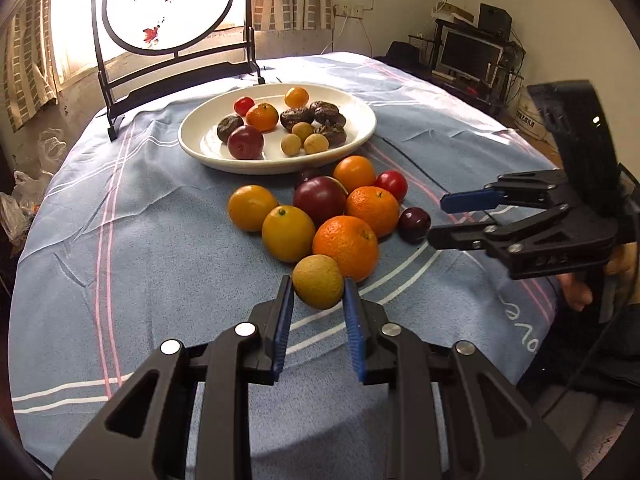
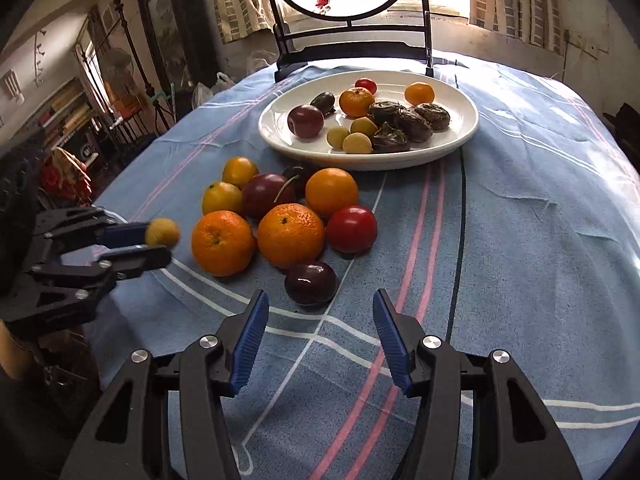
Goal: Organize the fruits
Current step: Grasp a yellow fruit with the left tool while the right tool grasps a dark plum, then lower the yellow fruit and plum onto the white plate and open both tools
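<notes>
My left gripper (image 1: 318, 294) is shut on a small tan-yellow fruit (image 1: 318, 282), its blue pads pressing both sides, at the near edge of a pile of oranges (image 1: 346, 246), plums and a tomato on the blue cloth. In the right wrist view that fruit (image 2: 162, 232) shows in the left gripper (image 2: 158, 246) at the far left. My right gripper (image 2: 320, 306) stands open just short of a dark plum (image 2: 311, 283), and its pads do not touch it. The same plum (image 1: 414, 224) lies at the right gripper's (image 1: 436, 220) tips. A white plate (image 1: 280, 166) behind the pile holds several fruits.
A round painted screen on a black stand (image 1: 176, 56) stands behind the plate (image 2: 360, 164). The round table's edge curves close on both sides. A person's hand (image 1: 578, 292) holds the right gripper. A monitor on a shelf (image 1: 468, 54) is off the table at the far right.
</notes>
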Demonstrator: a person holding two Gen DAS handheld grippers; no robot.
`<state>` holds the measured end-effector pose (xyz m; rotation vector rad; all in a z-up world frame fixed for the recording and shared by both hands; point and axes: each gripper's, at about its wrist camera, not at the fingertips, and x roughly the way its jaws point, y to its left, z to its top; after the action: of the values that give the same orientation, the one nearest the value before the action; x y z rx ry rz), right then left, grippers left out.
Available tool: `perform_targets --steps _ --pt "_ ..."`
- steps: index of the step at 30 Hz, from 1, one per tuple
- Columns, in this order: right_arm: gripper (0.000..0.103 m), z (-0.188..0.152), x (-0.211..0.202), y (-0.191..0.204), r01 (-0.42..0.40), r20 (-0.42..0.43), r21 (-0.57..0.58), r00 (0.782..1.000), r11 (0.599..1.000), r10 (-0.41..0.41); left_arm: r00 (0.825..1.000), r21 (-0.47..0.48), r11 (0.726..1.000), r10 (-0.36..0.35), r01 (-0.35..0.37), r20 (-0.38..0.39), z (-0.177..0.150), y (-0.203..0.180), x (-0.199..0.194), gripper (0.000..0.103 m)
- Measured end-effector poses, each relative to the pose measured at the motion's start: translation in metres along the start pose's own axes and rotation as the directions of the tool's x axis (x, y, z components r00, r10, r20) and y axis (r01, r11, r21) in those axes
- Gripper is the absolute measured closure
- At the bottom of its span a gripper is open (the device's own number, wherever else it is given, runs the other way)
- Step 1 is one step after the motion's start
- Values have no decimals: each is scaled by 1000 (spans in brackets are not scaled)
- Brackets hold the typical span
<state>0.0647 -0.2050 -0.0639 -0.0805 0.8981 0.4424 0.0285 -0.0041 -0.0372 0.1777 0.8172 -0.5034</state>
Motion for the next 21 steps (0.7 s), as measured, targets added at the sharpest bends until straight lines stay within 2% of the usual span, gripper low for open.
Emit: perform_targets --steps 4,6,7,8,10,15,21 --pt "53 5 9 9 30 -7 -36 1000 999 -30 1000 -12 1000 -6 6 24 -3 0 -17 79" --pt "60 7 13 10 27 -16 -35 1000 999 -27 1000 -17 1000 -6 6 29 -4 1 -20 79" --pt "70 8 17 10 20 -27 -33 999 999 -21 1000 -23 1000 -4 4 30 -5 3 -21 79" --pt "73 8 20 9 24 -36 -29 999 999 -25 1000 -30 1000 -4 5 29 -5 4 -20 79" --pt "73 7 17 8 23 -26 -21 999 999 -24 1000 -48 999 -6 8 28 -5 8 -20 79" --pt "73 0 -18 0 -61 72 -6 996 998 62 999 -74 997 -16 19 37 -7 14 -21 79" --pt "73 -7 -58 -29 -171 199 12 966 985 165 997 -97 994 -33 40 73 2 17 -25 79"
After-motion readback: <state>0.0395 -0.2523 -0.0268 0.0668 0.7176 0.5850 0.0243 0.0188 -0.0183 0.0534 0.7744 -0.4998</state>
